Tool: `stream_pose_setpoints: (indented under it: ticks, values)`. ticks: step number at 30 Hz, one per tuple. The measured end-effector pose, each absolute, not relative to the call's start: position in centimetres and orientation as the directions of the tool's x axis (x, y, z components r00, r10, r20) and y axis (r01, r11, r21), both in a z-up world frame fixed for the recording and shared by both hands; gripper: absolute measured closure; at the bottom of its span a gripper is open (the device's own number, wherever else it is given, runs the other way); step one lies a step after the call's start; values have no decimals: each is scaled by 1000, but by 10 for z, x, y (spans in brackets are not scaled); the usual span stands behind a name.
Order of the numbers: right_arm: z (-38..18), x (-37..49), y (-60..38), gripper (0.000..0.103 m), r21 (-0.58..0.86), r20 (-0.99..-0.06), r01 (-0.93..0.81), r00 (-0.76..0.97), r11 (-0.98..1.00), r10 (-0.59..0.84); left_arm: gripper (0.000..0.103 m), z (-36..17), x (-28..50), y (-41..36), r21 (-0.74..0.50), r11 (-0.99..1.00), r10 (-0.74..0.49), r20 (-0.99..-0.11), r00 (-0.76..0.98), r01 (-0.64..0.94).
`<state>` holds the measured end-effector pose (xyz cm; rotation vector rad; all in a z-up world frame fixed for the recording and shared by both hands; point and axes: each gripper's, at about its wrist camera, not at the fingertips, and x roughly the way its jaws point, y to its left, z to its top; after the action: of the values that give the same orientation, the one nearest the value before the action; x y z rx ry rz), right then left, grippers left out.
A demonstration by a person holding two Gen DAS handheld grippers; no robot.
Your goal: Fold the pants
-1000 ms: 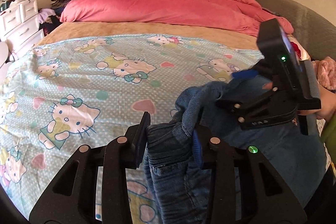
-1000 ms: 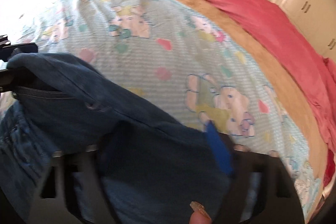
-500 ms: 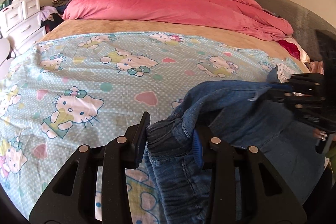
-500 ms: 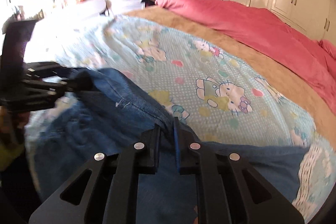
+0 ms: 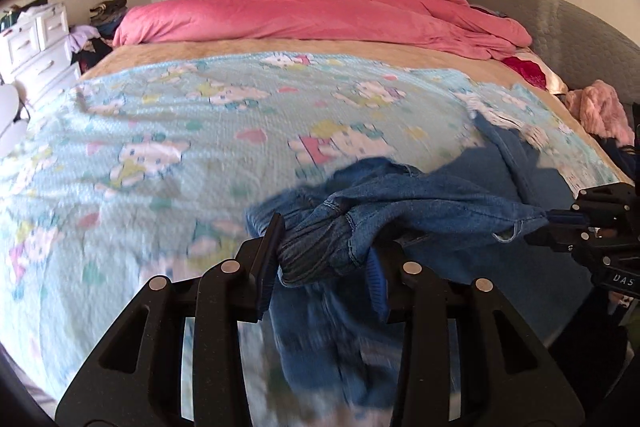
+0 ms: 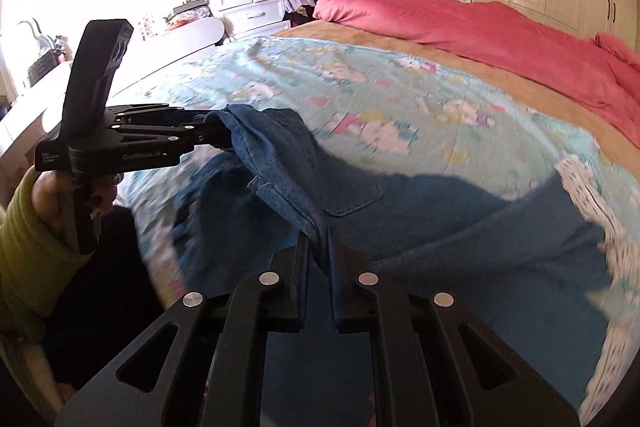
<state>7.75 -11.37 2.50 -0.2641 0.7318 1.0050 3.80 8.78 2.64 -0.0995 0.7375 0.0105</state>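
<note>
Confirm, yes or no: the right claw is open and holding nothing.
No: the right claw is shut on a fold of the jeans, the denim pinched between its two fingers.

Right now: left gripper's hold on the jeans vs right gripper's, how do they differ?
Left gripper clamps a thick bunched wad of the jeans, so its jaws stand partly apart; right gripper pinches a thin edge, jaws nearly together. In its own view the left's bite looks ribbed like a gathered waistband; the right's looks like a plain stitched hem. Shared: both are shut on the same jeans, holding that edge up above the patterned blanket.
</note>
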Motion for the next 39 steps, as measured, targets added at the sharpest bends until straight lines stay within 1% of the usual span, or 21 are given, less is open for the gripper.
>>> stream_pose_setpoints:
  ticks: [3, 7, 12, 16, 18, 20, 23, 24, 29, 30, 32, 35, 37, 39]
  values:
    - [24, 57, -119, 95, 133, -663, -847, 311, 516, 681, 73, 22, 25, 88, -108, 993, -47, -689, 724, -38]
    - [14, 40, -118, 95, 166, -679, -838, 285, 519, 677, 72, 17, 12, 85, -77, 996, -26, -714, 699, -42]
    - [2, 17, -108, 95, 114, -708, -857, 284, 502, 646, 70, 8, 3, 86, -60, 996, -6, -750, 661, -59]
    - [2, 10, -109, 95, 107, -707, -865, 280, 490, 649, 68, 6, -5, 86, -50, 997, 3, -760, 650, -63]
    - [-1, 8, -109, 95, 116, -714, -863, 272, 491, 645, 66, 2, -7, 87, -55, 996, 0, -769, 639, -66]
    - [-8, 4, -104, 95, 92, -729, -870, 273, 485, 628, 62, -2, -7, 92, -73, 994, -9, -786, 618, -79]
    - [-21, -3, -97, 95, 63, -752, -876, 273, 478, 600, 60, -1, -14, 96, -89, 992, -13, -792, 610, -94]
    - [-24, -3, -96, 95, 67, -755, -874, 271, 481, 597, 59, 2, -19, 96, -87, 992, -10, -792, 610, -97]
    - [-28, 0, -97, 95, 106, -754, -861, 256, 497, 605, 58, 12, -41, 100, -60, 989, 34, -793, 608, -133]
    - [-28, 0, -98, 94, 112, -753, -860, 254, 498, 607, 59, 17, -46, 102, -75, 987, 30, -787, 616, -145]
    - [-29, -2, -98, 92, 115, -750, -861, 252, 496, 611, 59, 28, -50, 98, -134, 982, -17, -763, 646, -132]
    - [-28, -5, -98, 91, 114, -750, -862, 251, 493, 612, 59, 38, -37, 78, -214, 976, -130, -730, 671, -44]
    - [-25, -4, -101, 88, 141, -748, -862, 229, 486, 623, 59, 34, -24, 62, -208, 978, -153, -736, 659, -5]
    - [-18, -4, -108, 83, 182, -739, -860, 200, 477, 643, 59, 22, -11, 53, -158, 987, -118, -764, 634, -8]
